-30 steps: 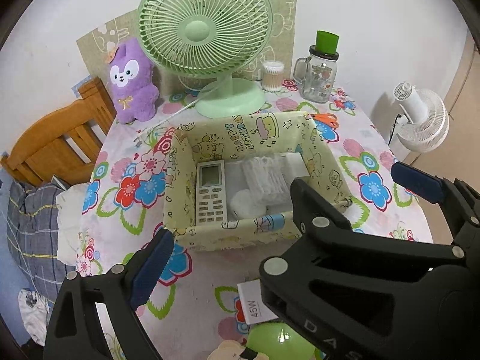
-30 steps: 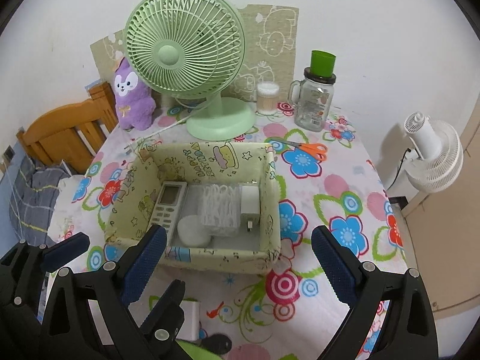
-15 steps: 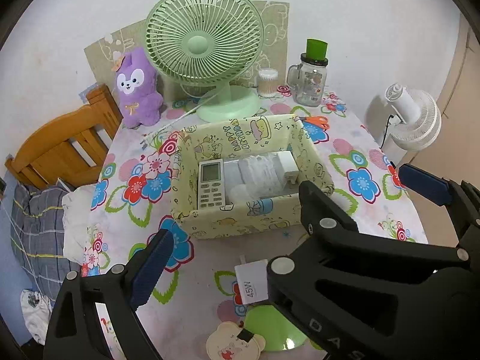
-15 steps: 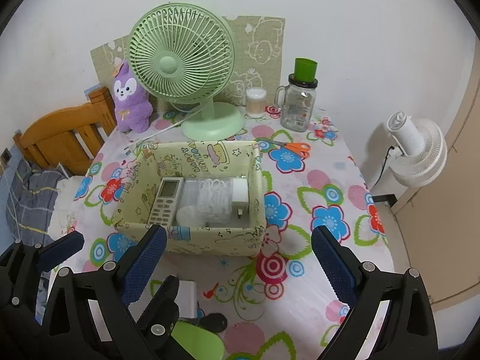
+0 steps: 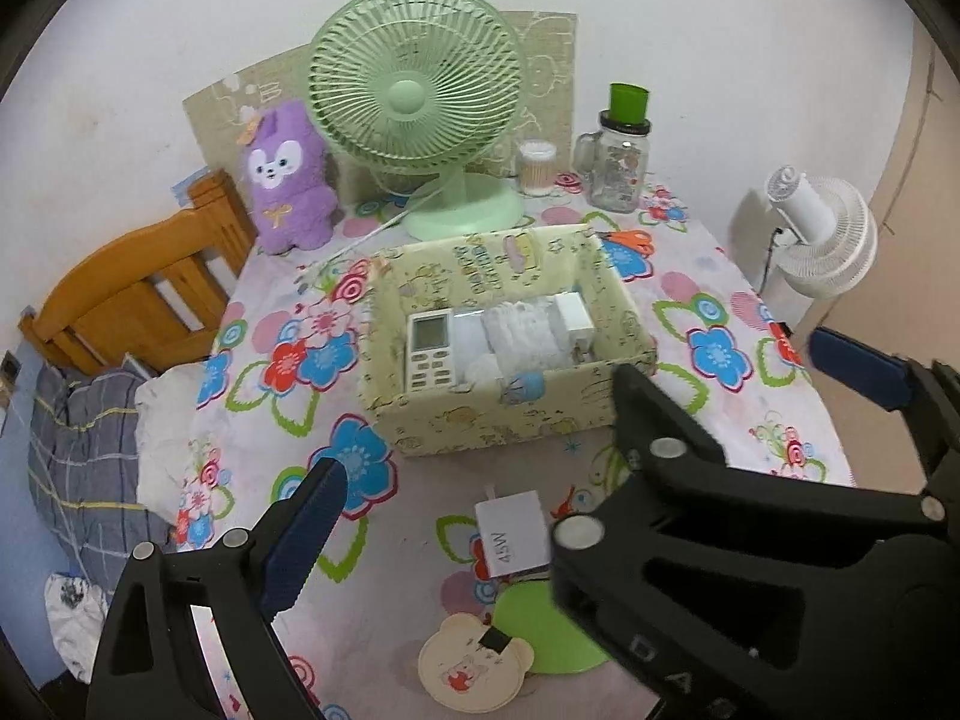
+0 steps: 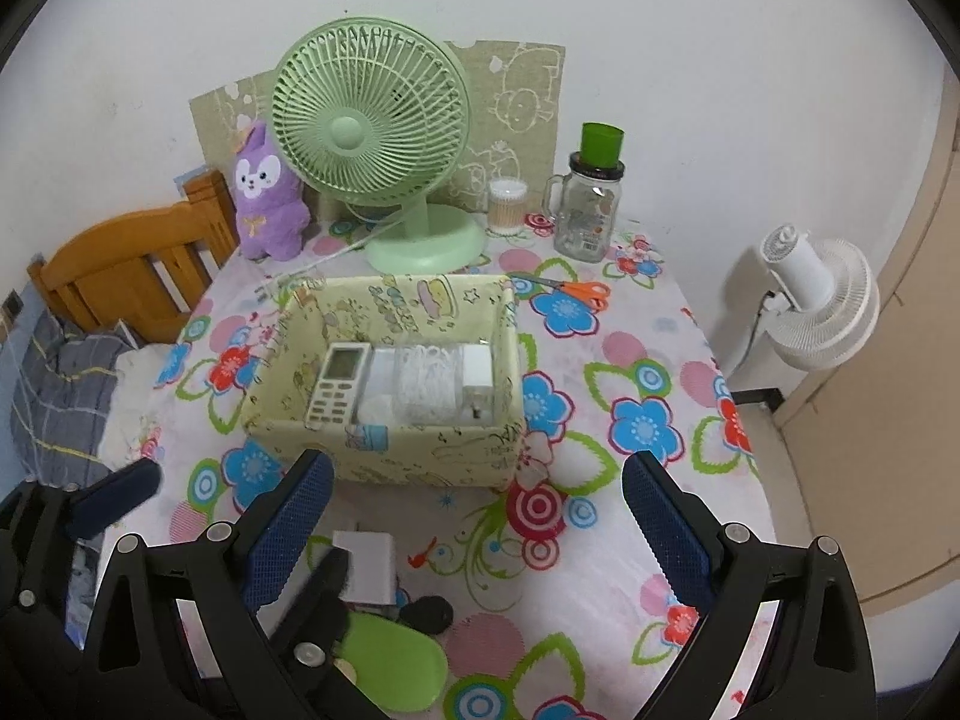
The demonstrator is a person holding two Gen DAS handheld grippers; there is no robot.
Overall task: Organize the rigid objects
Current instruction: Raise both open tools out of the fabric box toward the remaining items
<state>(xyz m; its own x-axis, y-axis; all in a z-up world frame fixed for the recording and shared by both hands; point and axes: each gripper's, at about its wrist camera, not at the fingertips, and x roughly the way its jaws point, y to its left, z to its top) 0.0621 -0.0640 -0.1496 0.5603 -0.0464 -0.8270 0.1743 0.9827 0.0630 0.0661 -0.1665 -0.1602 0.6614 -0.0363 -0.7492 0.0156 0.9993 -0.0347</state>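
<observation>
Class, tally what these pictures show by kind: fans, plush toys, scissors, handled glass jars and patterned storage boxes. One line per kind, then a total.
Fans: 2, the green fan and the white fan
Plush toys: 1, the purple plush toy
Scissors: 1, the orange-handled scissors
Handled glass jars: 1, the handled glass jar
Storage boxes: 1, the storage box
Total: 6

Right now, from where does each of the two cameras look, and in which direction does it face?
Left wrist: sits on the left gripper, looks forward and down over the flowered table at the storage box; its own open jaws show, and the right gripper crosses the lower right.
Right wrist: sits on the right gripper, same downward look at the box from slightly further right; its open jaws show, the left gripper at lower left.
Shared: box, green fan, purple plush, white charger.
</observation>
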